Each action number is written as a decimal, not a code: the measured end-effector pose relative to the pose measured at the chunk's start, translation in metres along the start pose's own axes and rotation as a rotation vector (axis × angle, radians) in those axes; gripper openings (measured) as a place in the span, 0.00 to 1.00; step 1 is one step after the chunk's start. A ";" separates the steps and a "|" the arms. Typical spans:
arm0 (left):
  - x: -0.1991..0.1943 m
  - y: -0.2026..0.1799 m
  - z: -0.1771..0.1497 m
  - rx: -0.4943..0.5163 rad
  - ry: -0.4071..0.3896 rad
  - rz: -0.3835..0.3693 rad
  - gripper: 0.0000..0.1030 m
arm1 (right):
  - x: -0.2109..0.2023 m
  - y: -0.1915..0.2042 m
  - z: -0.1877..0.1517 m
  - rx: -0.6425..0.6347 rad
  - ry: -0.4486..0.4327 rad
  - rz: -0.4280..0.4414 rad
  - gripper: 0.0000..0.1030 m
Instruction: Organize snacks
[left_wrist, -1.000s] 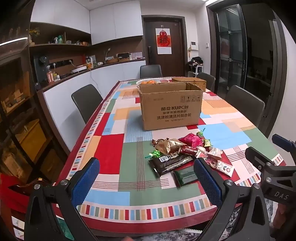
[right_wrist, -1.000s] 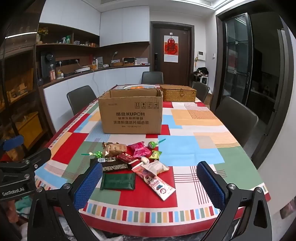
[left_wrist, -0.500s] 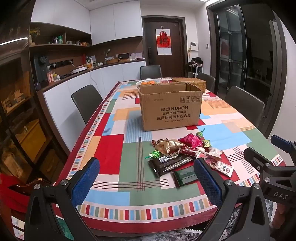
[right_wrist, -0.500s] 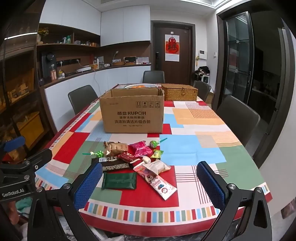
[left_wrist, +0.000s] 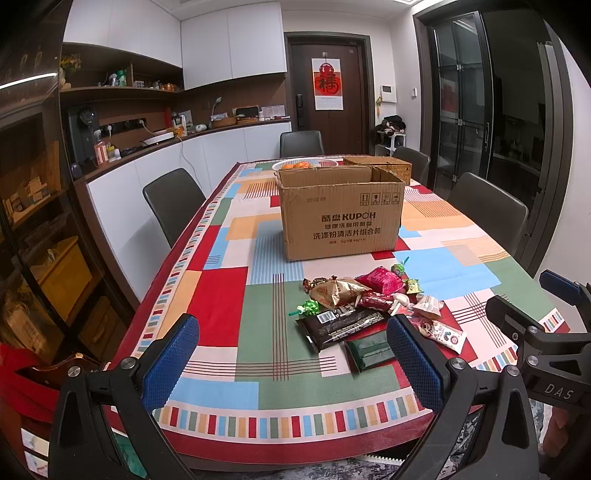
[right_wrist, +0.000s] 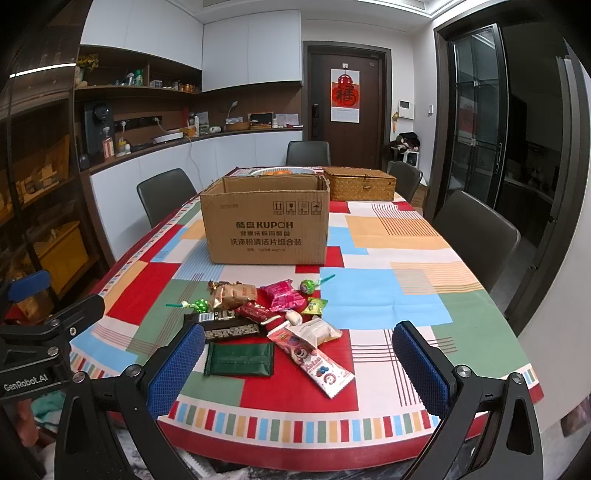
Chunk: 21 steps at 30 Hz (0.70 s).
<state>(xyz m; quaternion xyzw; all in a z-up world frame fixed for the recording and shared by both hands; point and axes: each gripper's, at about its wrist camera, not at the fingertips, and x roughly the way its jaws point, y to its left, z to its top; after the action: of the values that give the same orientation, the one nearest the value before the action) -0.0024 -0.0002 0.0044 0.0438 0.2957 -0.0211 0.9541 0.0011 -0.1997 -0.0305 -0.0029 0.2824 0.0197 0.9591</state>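
Observation:
A pile of snacks lies on the patchwork tablecloth near the front edge: a dark green packet, a black bar, a pink pouch, a gold bag, a long pink-and-white packet and green lollipops. Behind them stands an open cardboard box. My left gripper hovers open before the table edge, left of the pile. My right gripper is open too, low over the front edge, with nothing between its fingers.
A woven basket and a bowl of oranges sit behind the box. Dark chairs line both long sides of the table. A counter with shelves runs along the left wall. The other gripper shows at each view's edge.
Both grippers have drifted slightly toward the table and stayed open. The snacks and the box have not moved.

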 end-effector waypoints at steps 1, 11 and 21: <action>0.000 0.000 0.000 0.000 0.000 0.000 1.00 | 0.000 0.000 -0.001 0.000 -0.001 0.000 1.00; 0.000 0.000 0.000 -0.002 0.001 -0.002 1.00 | -0.001 -0.001 0.001 -0.004 0.000 0.003 1.00; 0.001 0.000 -0.001 -0.003 -0.001 -0.002 1.00 | -0.002 -0.001 0.001 -0.003 -0.001 0.003 1.00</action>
<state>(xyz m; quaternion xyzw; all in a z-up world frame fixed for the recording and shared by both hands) -0.0020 -0.0001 0.0029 0.0423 0.2953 -0.0216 0.9542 0.0003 -0.2012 -0.0283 -0.0039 0.2819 0.0214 0.9592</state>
